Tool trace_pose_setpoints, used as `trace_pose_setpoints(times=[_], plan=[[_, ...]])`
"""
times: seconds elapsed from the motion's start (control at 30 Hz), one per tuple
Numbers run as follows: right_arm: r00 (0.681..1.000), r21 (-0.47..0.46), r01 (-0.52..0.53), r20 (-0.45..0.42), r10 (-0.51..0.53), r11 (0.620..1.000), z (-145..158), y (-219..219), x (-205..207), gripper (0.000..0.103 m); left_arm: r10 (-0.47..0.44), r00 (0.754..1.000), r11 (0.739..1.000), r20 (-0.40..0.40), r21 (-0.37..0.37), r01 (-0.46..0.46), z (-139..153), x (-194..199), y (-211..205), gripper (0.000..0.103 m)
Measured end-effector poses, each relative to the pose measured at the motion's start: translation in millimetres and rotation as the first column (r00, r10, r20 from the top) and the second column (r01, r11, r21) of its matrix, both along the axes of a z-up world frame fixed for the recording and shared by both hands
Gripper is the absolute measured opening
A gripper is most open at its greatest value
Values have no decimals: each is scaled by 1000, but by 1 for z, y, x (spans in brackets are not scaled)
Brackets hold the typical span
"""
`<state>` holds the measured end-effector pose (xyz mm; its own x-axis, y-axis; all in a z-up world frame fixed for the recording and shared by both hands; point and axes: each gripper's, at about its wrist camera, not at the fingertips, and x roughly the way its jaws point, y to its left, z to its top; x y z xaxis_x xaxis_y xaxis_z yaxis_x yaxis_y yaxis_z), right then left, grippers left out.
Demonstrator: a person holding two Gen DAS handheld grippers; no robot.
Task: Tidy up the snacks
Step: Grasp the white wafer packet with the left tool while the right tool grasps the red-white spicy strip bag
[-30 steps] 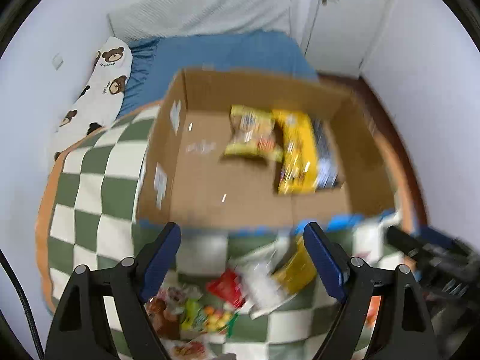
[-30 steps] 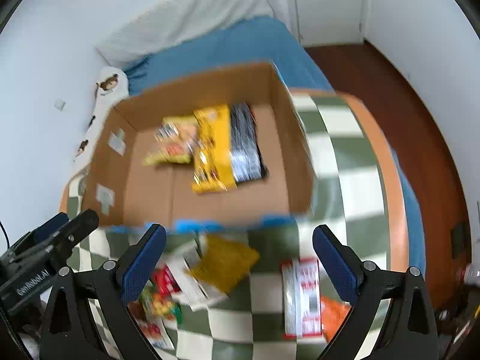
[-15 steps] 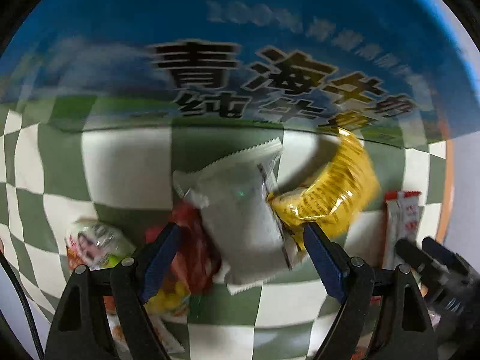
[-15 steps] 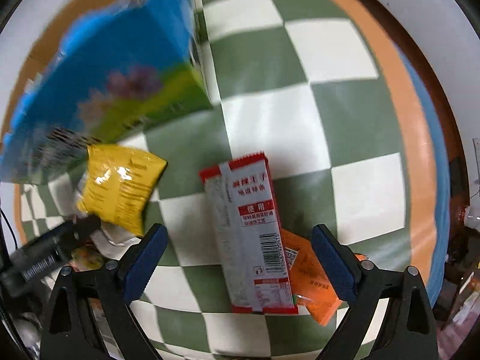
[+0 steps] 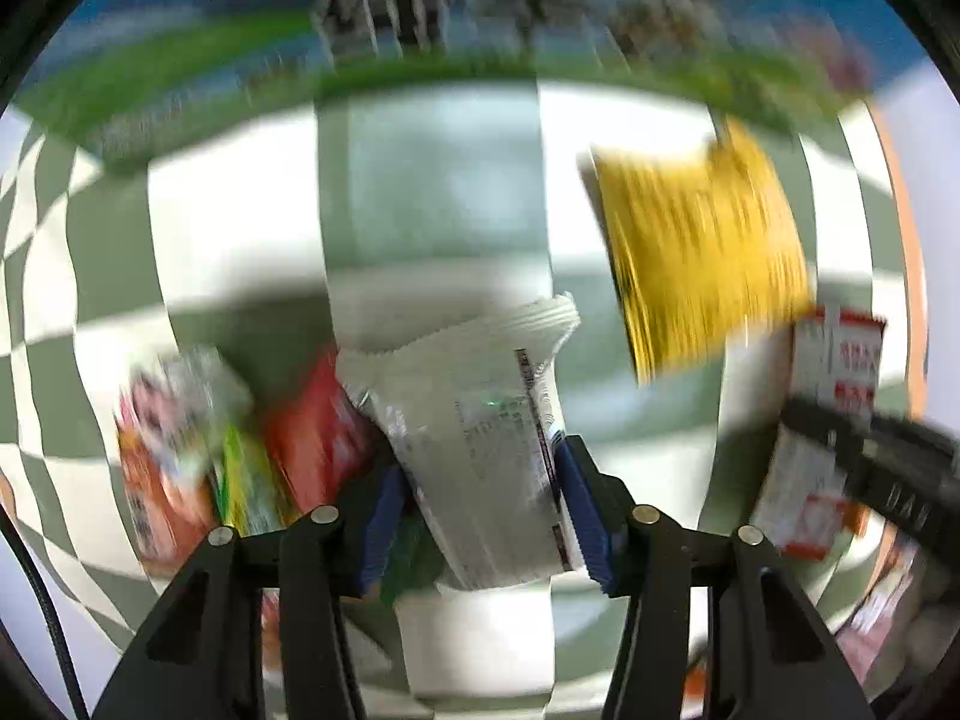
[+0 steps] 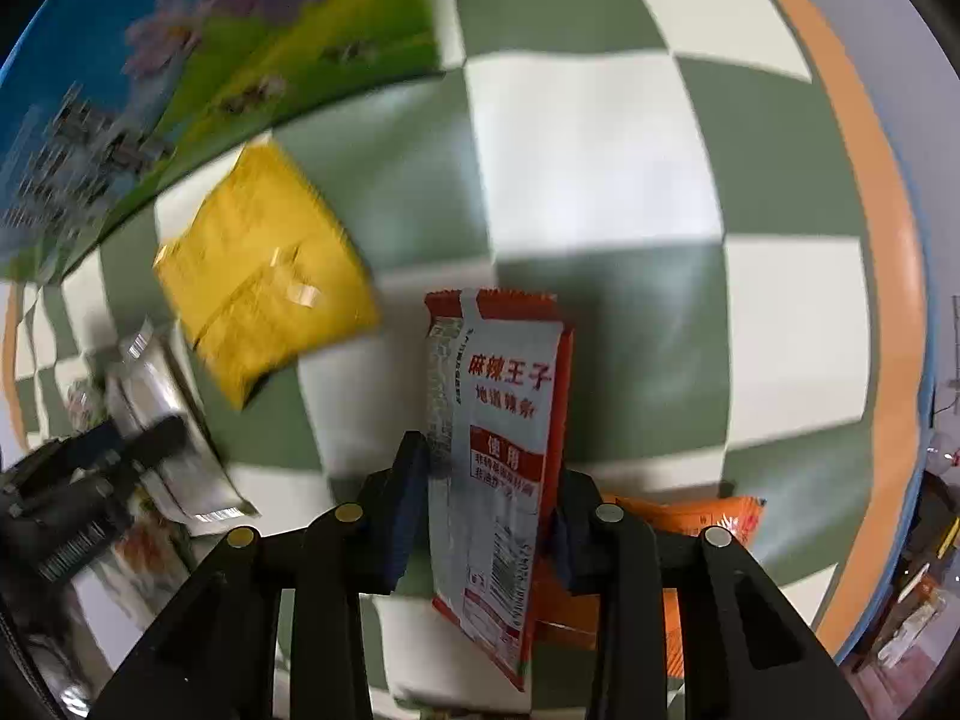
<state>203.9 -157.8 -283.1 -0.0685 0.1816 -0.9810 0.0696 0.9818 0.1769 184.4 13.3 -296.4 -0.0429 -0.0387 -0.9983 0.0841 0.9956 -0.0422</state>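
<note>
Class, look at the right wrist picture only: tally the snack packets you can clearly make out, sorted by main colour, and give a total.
Yellow crinkly packet: 1
Red-and-white printed packet: 1
Orange packet: 1
Silver foil packet: 1
Total: 4

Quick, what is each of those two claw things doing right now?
Left gripper: just closed on the white packet.
Right gripper: just closed on the red-and-white packet.

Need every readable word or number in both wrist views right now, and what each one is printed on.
"麻辣王子" on the red-and-white flat snack packet between the right gripper fingers.
"使用" in the same packet's red band.
Its smaller print and barcode digits: too small.
White crimped wrapper in the left gripper: blurred.
Blue-and-green printed carton: blurred.
</note>
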Motion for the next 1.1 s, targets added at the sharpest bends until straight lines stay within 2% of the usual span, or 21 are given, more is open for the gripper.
trace_pose_setpoints(times=[0.1,0.17,0.23,0.33,0.37,0.5,0.6,0.7,0.83,0.93,1.0,1.03,1.07,1.1], plan=[[999,27,-27,-34,28,999,-6,4,-17,37,-24,999,1000,-36,-12,23,-9,-25,-2,46],[997,42,-32,-61,35,999,-13,4,-23,37,22,996,999,-85,-38,-26,-23,-33,3,52],[998,51,12,-68,-9,999,-16,-4,-27,50,82,990,994,-113,-67,-90,-31,-35,10,56],[995,20,92,-35,-91,996,-5,-23,-28,64,204,966,967,-156,-122,-224,-41,-37,24,60],[993,27,119,-17,-119,993,2,-29,-29,64,217,964,964,-153,-123,-236,-42,-38,25,62],[984,70,176,12,-177,982,18,-42,-37,64,170,982,982,-86,-72,-177,-35,-43,11,59],[977,115,213,-40,-210,970,9,-38,-38,64,93,995,995,-26,-24,-94,-30,-46,-6,58],[968,105,238,-107,-227,966,-7,-21,-36,64,84,996,996,-29,-22,-85,-31,-47,-12,59],[958,71,262,-139,-251,962,-31,-3,-34,64,85,995,995,-58,-47,-88,-33,-38,-17,60],[985,32,152,-87,-149,988,-28,17,-27,57,79,994,995,-75,-60,-84,-26,-15,16,60],[999,-2,-17,-50,17,1000,-22,39,-22,56,75,994,994,-82,-71,-81,-28,-3,18,60],[994,-23,-105,-40,104,994,-20,49,-20,56,76,993,994,-85,-74,-83,-30,5,18,60],[975,-49,-219,-30,218,974,-17,61,-21,56,78,993,994,-93,-74,-85,-30,6,19,60],[958,-66,-288,-35,286,955,-15,68,-23,56,79,992,993,-96,-77,-86,-30,7,21,60]])
